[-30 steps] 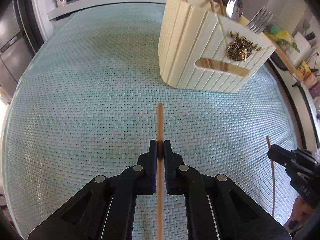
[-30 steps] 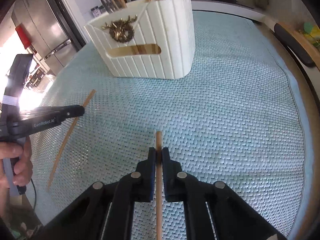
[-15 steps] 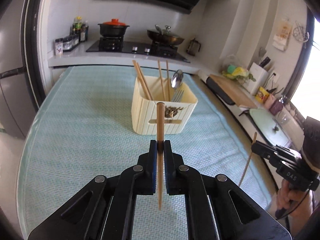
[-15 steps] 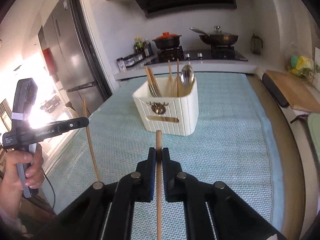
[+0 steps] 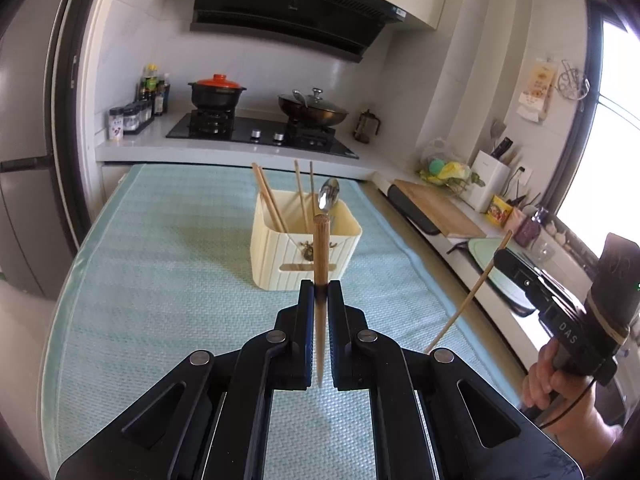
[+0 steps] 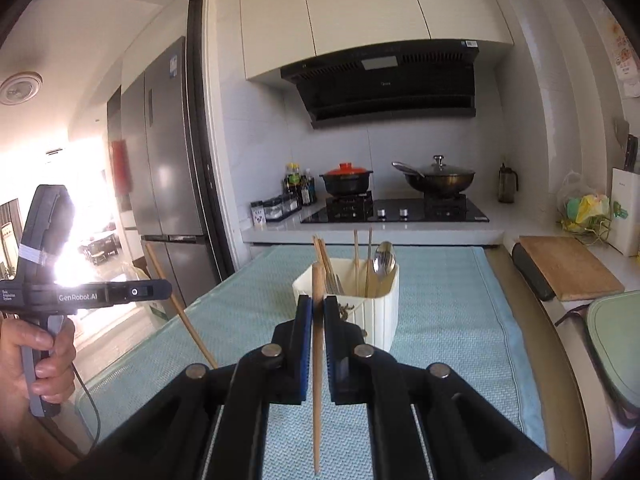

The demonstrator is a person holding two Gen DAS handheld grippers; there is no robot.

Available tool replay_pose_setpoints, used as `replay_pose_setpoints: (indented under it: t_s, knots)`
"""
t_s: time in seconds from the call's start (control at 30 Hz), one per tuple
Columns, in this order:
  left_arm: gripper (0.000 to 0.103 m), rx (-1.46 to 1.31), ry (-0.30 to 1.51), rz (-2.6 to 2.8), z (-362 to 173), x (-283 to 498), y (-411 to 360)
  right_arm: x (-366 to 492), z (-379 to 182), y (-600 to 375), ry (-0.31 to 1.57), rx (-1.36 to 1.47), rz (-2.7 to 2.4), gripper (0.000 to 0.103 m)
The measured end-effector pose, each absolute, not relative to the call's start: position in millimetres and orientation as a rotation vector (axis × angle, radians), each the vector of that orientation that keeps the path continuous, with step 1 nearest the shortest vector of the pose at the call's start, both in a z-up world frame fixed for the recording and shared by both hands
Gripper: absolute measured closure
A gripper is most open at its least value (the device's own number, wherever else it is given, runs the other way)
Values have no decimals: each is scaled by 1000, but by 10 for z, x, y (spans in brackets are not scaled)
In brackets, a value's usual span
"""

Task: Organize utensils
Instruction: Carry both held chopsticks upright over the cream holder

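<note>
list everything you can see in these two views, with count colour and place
utensil holder: 1, cream, ribbed, on the mat mid-table
chopsticks in holder: 4, wooden, upright or leaning
spoon: 1, silver, in the holder
mat: 1, pale teal, covering the table
clay pot: 1, black with red lid, on the stove
wok: 1, dark, glass lid, on the stove
cutting board: 1, wooden, right counter
fridge: 1, grey, left of the counter
left gripper: black, shut on a wooden chopstick
right gripper: black, shut on a second chopstick
</note>
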State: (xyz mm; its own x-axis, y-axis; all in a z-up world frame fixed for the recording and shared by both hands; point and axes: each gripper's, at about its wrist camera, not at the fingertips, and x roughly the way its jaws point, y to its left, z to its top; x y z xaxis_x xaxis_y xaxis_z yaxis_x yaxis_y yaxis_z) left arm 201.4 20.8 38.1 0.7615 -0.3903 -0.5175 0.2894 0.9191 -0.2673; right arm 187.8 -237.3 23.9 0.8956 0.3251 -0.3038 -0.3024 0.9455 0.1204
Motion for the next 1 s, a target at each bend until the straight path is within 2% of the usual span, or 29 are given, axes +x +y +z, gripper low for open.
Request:
replay_pose_setpoints:
  t_s: [0.53, 1.0]
  knots:
    - [99, -159, 594, -355, 592, 2261, 329, 2034, 324, -2393, 315, 53, 317, 97]
    - [99, -93, 471, -312, 1329, 2934, 221, 2749, 918, -2477, 240, -12, 279, 97]
